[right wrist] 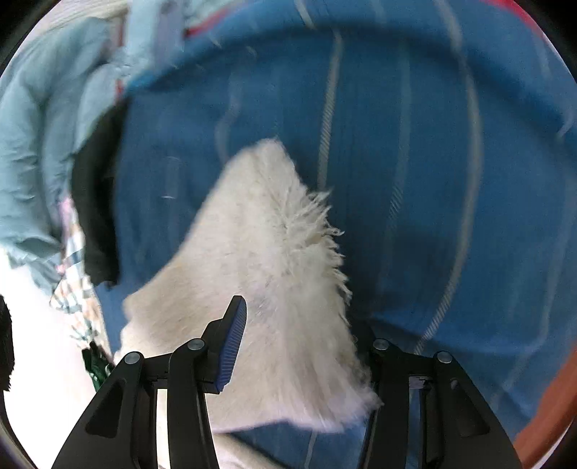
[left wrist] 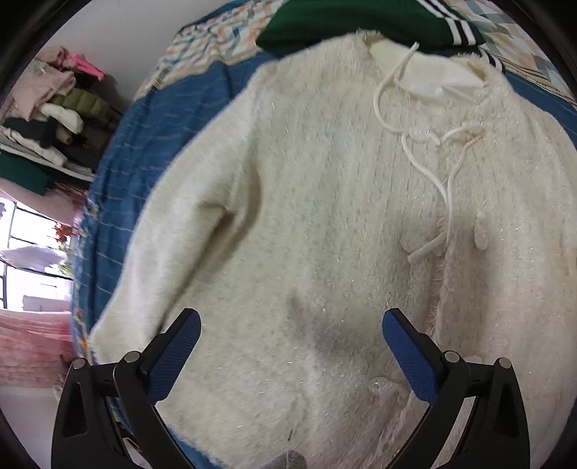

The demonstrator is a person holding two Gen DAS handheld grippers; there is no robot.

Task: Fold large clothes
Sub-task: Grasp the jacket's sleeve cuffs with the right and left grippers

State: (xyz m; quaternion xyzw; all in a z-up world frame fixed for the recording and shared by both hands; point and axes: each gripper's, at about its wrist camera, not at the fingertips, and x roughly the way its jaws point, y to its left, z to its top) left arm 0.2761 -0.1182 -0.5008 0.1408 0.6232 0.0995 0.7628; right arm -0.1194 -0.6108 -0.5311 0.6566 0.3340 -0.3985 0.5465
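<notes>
A green garment with white stripes (left wrist: 360,21) lies past the collar, clothes piled on a shelf (left wrist: 54,122) at far left. My fuzzy cream cardigan (left wrist: 306,216) lies spread flat on the blue striped bedspread (left wrist: 151,144), drawstrings (left wrist: 432,173) trailing down the front. My left hand-held gripper (left wrist: 291,357) hovers over its hem, fingers wide apart, holding nothing. My right hand-held gripper (right wrist: 299,346) has the fringed sleeve cuff (right wrist: 267,252) between its fingers; the right finger is buried under fleece, so I cannot tell its grip.
</notes>
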